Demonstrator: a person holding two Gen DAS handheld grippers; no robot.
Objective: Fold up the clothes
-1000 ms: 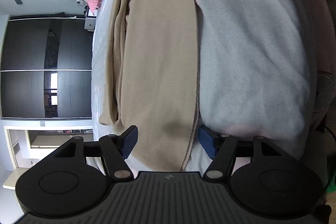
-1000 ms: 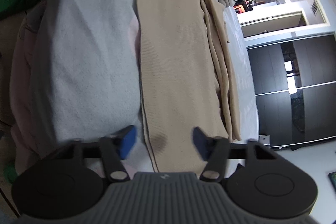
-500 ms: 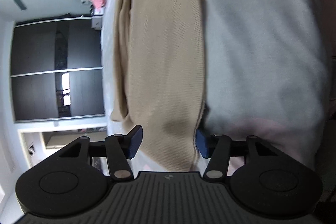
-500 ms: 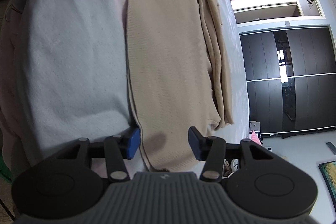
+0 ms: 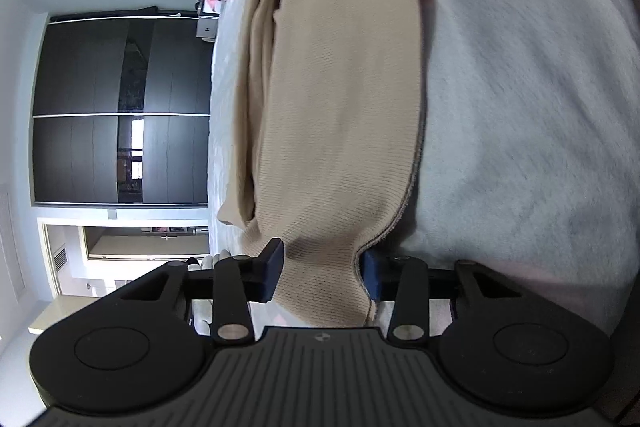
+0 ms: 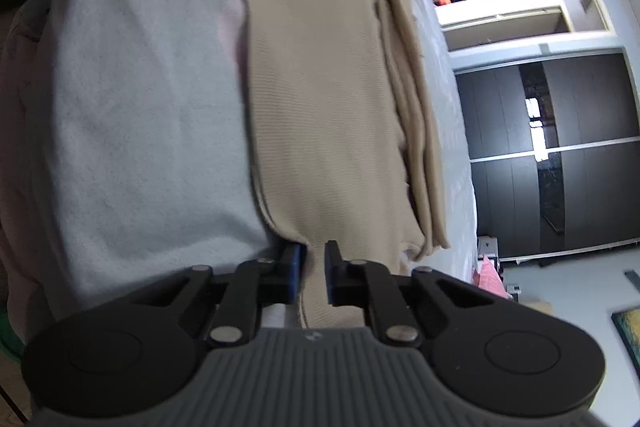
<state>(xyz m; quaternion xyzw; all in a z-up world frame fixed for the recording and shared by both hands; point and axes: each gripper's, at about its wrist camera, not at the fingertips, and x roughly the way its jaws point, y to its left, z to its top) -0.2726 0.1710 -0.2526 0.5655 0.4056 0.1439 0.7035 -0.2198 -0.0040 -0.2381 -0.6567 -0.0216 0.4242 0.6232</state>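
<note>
Left wrist view has the left gripper point(image 5: 322, 273) spread wide around the near end of the long beige ribbed knit garment point(image 5: 340, 87), which runs up the middle of the frame on the pale grey fleece blanket point(image 5: 520, 107) over the bed, probably lining up a corner pinch. Only the right wrist view shows the right gripper point(image 6: 312, 273) nearly closed, squeezing that garment's other end.

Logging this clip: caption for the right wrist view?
Right gripper nearly shut on the beige garment edge, beside a grey blanket.
</note>
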